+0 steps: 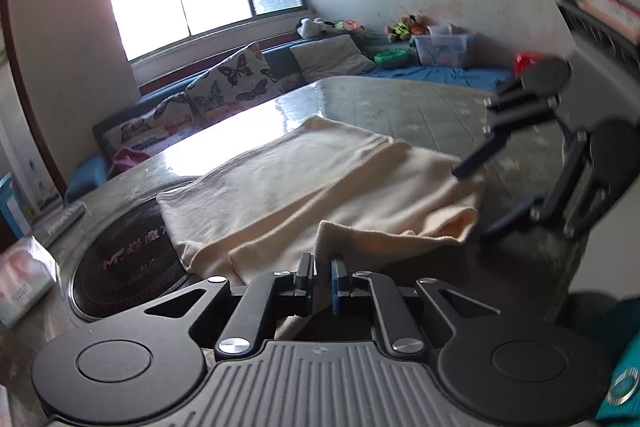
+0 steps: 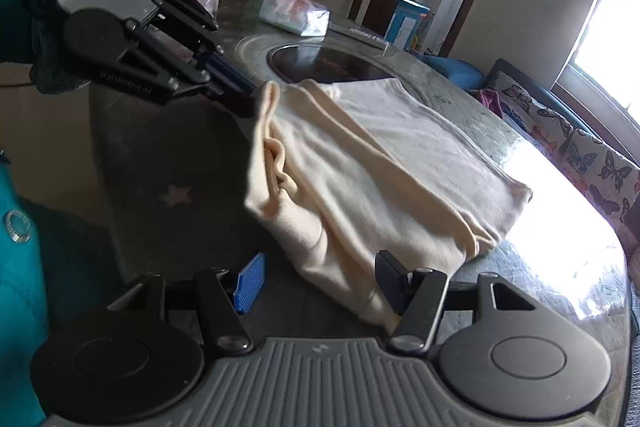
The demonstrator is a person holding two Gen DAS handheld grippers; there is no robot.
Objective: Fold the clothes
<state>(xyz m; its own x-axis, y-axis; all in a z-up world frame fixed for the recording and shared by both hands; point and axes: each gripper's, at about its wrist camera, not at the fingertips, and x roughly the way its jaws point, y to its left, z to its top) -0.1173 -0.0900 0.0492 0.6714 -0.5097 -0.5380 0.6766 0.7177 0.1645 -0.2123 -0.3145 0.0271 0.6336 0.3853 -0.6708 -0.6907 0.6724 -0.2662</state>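
Observation:
A cream garment (image 1: 304, 179) lies folded in layers on the glossy stone table (image 1: 420, 107). Low in the left wrist view, my left gripper (image 1: 323, 267) is shut on a raised fold of the garment's near edge. In the right wrist view the same left gripper (image 2: 246, 103) comes in from the upper left and pinches the lifted edge of the cream garment (image 2: 380, 163). My right gripper (image 2: 320, 281) stands open, its blue pad (image 2: 250, 281) left of the garment's near corner and the other finger against the cloth. From the left wrist, the right gripper (image 1: 482, 195) sits open at the garment's right end.
A round black hob (image 1: 128, 259) is set into the table, partly under the garment. A tissue pack (image 2: 294, 13) lies beyond the hob. A sofa with butterfly cushions (image 1: 224, 87) runs along the window side. A teal sleeve (image 2: 16, 267) shows at the left edge.

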